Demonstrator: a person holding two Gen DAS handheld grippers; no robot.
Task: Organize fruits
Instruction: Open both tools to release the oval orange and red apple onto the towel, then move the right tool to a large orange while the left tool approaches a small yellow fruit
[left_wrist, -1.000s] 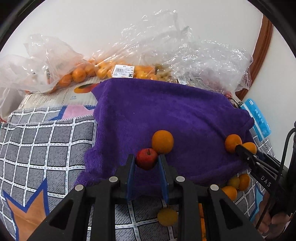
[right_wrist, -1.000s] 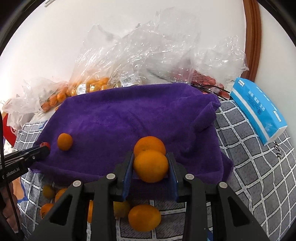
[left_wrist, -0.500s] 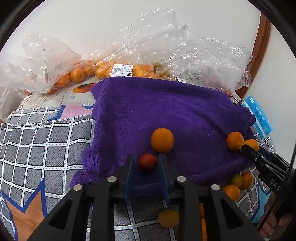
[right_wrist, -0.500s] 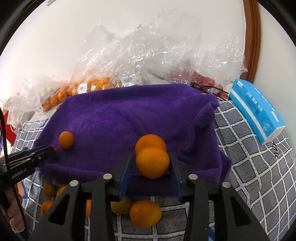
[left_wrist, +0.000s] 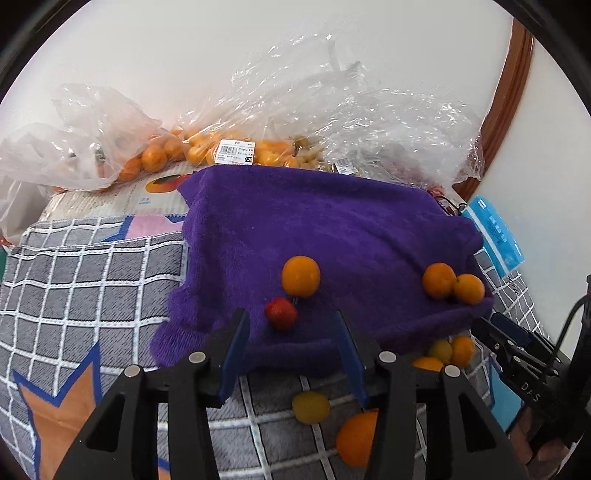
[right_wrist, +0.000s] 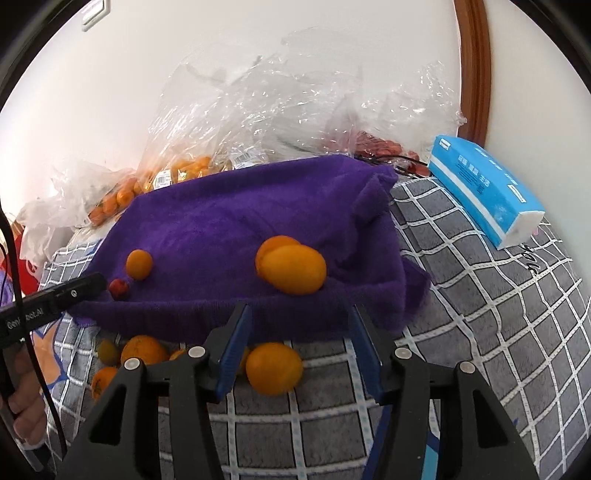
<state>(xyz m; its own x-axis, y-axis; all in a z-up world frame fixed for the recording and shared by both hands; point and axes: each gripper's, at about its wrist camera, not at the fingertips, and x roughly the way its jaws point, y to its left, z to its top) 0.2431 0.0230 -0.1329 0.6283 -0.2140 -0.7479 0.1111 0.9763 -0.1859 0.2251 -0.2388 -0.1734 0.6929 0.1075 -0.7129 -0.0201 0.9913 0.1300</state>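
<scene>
L wrist view, left to right: clear plastic bags (left_wrist: 110, 147) w/ small oranges were seen piled at the back against the white wall, a barcode label (left_wrist: 235, 153) stuck on one. A grey checked cloth (left_wrist: 85, 280) covered the surface, w/ a purple towel (left_wrist: 314, 221) laid over its middle. The left gripper (left_wrist: 291, 325) was seen w/ jaws opening, pads clear of everything; a small red apple (left_wrist: 280, 314) lay on the towel just ahead, between the blue pads (left_wrist: 236, 343) but untouched. An orange (left_wrist: 300, 277) sat just behind the apple, nearly touching it. Further right, a pair of oranges (left_wrist: 452, 286) rested touching each other near the towel's front-right edge. Loose citrus (left_wrist: 443, 350) was left on the checked cloth below the towel edge.

R wrist view, left to right: a hand (right_wrist: 26, 398) was seen gripping the other tool at far left, its tip just beside the apple (right_wrist: 118, 288) and the single orange (right_wrist: 139, 264). More loose oranges (right_wrist: 142, 350) lay on the cloth in front of the towel (right_wrist: 240, 229). The right gripper (right_wrist: 301, 332) was seen opening too, nothing pressed between the pads; the two touching oranges (right_wrist: 291, 269) sat released on the towel just beyond its tips, and one orange (right_wrist: 274, 367) lay on the cloth below, between the fingers. A blue tissue pack (right_wrist: 484, 192) rested at far right on the cloth, well apart from the fruit.
</scene>
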